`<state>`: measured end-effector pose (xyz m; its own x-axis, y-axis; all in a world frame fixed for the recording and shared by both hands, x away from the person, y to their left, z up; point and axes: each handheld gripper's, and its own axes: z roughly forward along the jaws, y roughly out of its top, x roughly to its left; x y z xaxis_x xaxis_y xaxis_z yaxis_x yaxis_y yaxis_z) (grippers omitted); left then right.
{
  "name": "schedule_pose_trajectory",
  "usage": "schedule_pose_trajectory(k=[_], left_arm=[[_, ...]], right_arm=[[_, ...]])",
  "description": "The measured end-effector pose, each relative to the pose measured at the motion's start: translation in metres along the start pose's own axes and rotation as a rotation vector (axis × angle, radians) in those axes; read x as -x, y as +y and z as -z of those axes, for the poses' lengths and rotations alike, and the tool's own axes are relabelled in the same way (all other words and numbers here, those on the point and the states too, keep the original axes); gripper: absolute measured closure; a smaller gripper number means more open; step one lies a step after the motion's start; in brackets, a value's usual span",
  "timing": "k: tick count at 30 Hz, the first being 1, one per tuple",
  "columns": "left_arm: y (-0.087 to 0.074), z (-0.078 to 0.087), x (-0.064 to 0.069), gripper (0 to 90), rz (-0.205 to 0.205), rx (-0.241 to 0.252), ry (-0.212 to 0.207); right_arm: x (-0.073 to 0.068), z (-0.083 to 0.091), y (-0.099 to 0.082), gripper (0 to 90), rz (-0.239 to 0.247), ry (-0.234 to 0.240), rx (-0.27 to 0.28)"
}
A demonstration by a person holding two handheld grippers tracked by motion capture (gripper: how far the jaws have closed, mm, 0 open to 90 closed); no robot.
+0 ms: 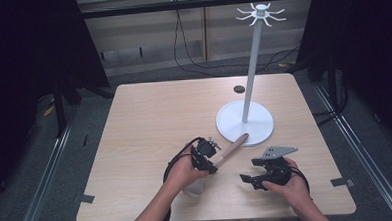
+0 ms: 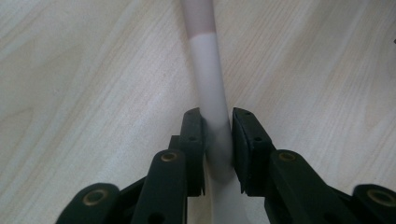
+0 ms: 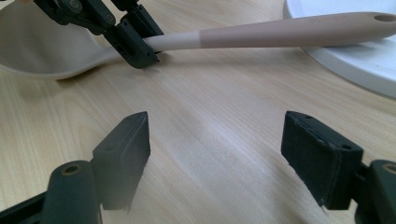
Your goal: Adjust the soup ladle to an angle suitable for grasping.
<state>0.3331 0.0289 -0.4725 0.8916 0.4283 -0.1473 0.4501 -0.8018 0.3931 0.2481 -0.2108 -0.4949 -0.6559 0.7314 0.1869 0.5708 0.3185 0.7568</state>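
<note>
So the left gripper (image 1: 209, 159) is clamped tight on the spoon (image 1: 229, 151), pinching the pale part of the handle just past the bowl. From there the handle runs up and right, and its pinkish end rests on the white stand base (image 1: 260, 130). Right of that, the right gripper (image 1: 251, 174) sits with jaws wide apart, holding nothing, the spoon just ahead of it.

obst: stand (image 1: 245, 122) far R, spoon (image 1: 229, 150) on base | rm: L table (image 1: 149, 122) free
</note>
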Motion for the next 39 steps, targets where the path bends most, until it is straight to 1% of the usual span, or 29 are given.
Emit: schedule_pose_trajectory(k=[2,3,4,5,6,8,9,10,11,14,15,16,18,19,20,21,22,23,24,25,26,28,30,31,32,33,34,35,39], left_arm=[[-0.002,0.001,0.0,78.0,-0.016,0.005,0.008],[-0.003,0.002,0.001,78.0,0.0,0.017,0.006],[-0.003,0.005,0.0,78.1,0.001,0.009,-0.002],[-0.004,0.007,0.0,78.1,0.025,0.03,-0.008],[-0.004,0.009,0.0,78.2,0.013,0.039,-0.006],[-0.005,0.013,0.001,78.2,0.033,0.082,0.0],[-0.005,0.017,0.0,78.3,0.008,0.073,0.006],[-0.005,0.017,0.0,78.3,0.008,0.073,0.006],[-0.005,0.018,0.001,78.3,0.024,0.101,0.005],[-0.006,0.026,0.002,78.3,0.008,0.157,0.0],[-0.006,0.026,0.002,78.3,0.008,0.157,0.0],[-0.006,0.03,0.004,78.3,-0.002,0.181,0.004],[-0.006,0.032,0.005,78.3,-0.007,0.192,0.002],[-0.006,0.035,0.006,78.3,-0.016,0.211,0.0],[-0.006,0.035,0.006,78.3,-0.016,0.211,0.0],[-0.007,0.038,0.008,78.3,0.003,0.25,0.001],[-0.007,0.04,0.007,78.3,-0.017,0.248,0.006],[-0.008,0.041,0.007,78.3,-0.011,0.269,0.007],[-0.008,0.041,0.007,78.3,-0.011,0.269,0.007],[-0.008,0.042,0.009,78.3,0.007,0.306,0.0],[-0.009,0.042,0.01,78.3,0.004,0.318,-0.005],[-0.009,0.043,0.01,78.2,-0.006,0.317,-0.002],[-0.01,0.044,0.012,78.3,-0.005,0.341,0.002],[-0.01,0.044,0.012,78.3,-0.015,0.342,-0.002],[-0.01,0.045,0.014,78.3,-0.004,0.351,-0.006],[-0.01,0.045,0.015,78.2,-0.01,0.365,-0.01],[-0.01,0.046,0.016,78.3,-0.024,0.359,-0.006],[-0.009,0.046,0.018,78.3,-0.019,0.372,-0.007],[-0.009,0.049,0.022,78.2,-0.022,0.406,-0.031]], right_arm=[[0.0,0.0,0.0,23.0,-0.003,-0.003,0.003],[0.0,0.001,0.0,22.8,-0.005,-0.002,0.003],[0.0,0.001,0.0,22.7,-0.003,-0.002,0.005],[0.001,0.001,0.0,22.6,-0.002,-0.002,0.007],[0.001,0.001,0.0,22.4,-0.003,-0.002,0.008],[0.001,0.001,0.0,22.2,-0.009,-0.004,0.009],[0.001,0.001,0.0,22.1,-0.01,-0.003,0.011],[0.001,0.001,0.0,22.1,-0.01,-0.003,0.011],[0.001,0.0,0.0,21.9,-0.011,-0.004,0.013],[0.0,0.0,0.002,21.3,-0.029,0.0,0.027],[0.0,0.0,0.002,21.3,-0.029,0.0,0.027],[0.001,0.001,0.002,20.7,-0.044,0.002,0.035],[0.001,0.001,0.003,20.5,-0.056,-0.002,0.045],[0.002,0.002,0.005,20.1,-0.085,0.004,0.066],[0.002,0.002,0.005,20.1,-0.085,0.004,0.066],[0.003,0.003,0.008,20.1,-0.121,0.012,0.095],[0.003,0.003,0.01,20.1,-0.13,0.014,0.11],[0.004,0.004,0.012,20.1,-0.145,0.018,0.124],[0.004,0.004,0.012,20.1,-0.145,0.018,0.124],[0.004,0.005,0.016,20.6,-0.163,0.016,0.144],[0.004,0.005,0.018,21.6,-0.168,0.02,0.153],[0.004,0.004,0.02,22.1,-0.17,0.027,0.165],[0.005,0.003,0.026,24.5,-0.207,0.055,0.197],[0.005,0.002,0.029,25.1,-0.212,0.063,0.206],[0.004,0.001,0.031,25.5,-0.218,0.072,0.214],[0.003,0.0,0.034,26.2,-0.222,0.081,0.224],[0.002,-0.001,0.037,26.5,-0.225,0.091,0.234],[0.001,-0.002,0.039,26.5,-0.224,0.095,0.239],[-0.002,-0.004,0.049,31.7,-0.249,0.123,0.286]])
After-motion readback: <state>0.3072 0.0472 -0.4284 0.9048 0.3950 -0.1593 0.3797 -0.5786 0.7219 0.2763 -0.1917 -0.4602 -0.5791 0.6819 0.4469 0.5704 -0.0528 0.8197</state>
